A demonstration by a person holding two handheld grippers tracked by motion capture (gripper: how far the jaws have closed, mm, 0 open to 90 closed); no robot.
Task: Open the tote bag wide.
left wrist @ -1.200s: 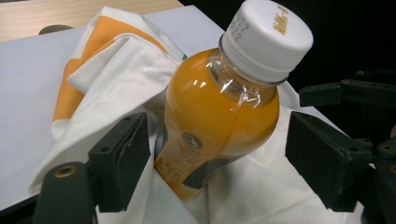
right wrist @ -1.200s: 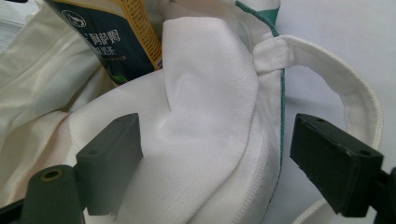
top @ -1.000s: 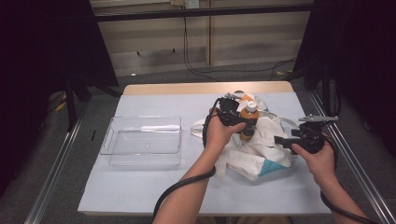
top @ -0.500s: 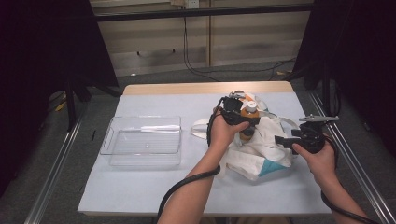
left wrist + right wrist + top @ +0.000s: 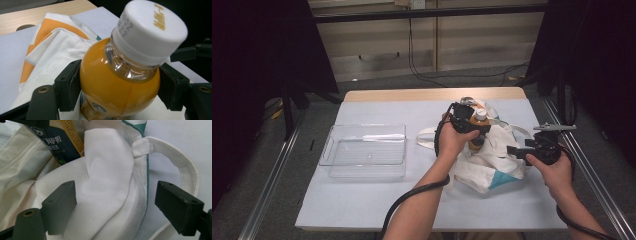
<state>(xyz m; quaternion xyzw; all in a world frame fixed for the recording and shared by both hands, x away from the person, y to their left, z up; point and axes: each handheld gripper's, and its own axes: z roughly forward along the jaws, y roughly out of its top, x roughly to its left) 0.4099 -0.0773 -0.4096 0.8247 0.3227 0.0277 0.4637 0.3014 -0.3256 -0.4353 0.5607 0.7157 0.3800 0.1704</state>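
An orange juice bottle [image 5: 117, 75] with a white cap stands in the mouth of a white cloth tote bag [image 5: 492, 162] at the table's right. My left gripper [image 5: 472, 124] reaches over it from the left. Its jaws have just been closing, and both pads [image 5: 72, 85] now press on the bottle's shoulder below the cap [image 5: 150, 27]. My right gripper [image 5: 516, 150] is at the bag's right edge, jaws wide and open. A fold of the bag's white cloth [image 5: 110, 175] bulges between them, and a dark label of the bottle [image 5: 60, 142] shows behind it.
A clear plastic tray [image 5: 362, 127] stands on the left half of the white table [image 5: 377, 200]. The bag's strap [image 5: 185, 170] loops out on the table beside my right gripper. Metal rails run along both sides of the table.
The left hand has shifted slightly to the right over the bag, onto the bottle. The right hand has not moved.
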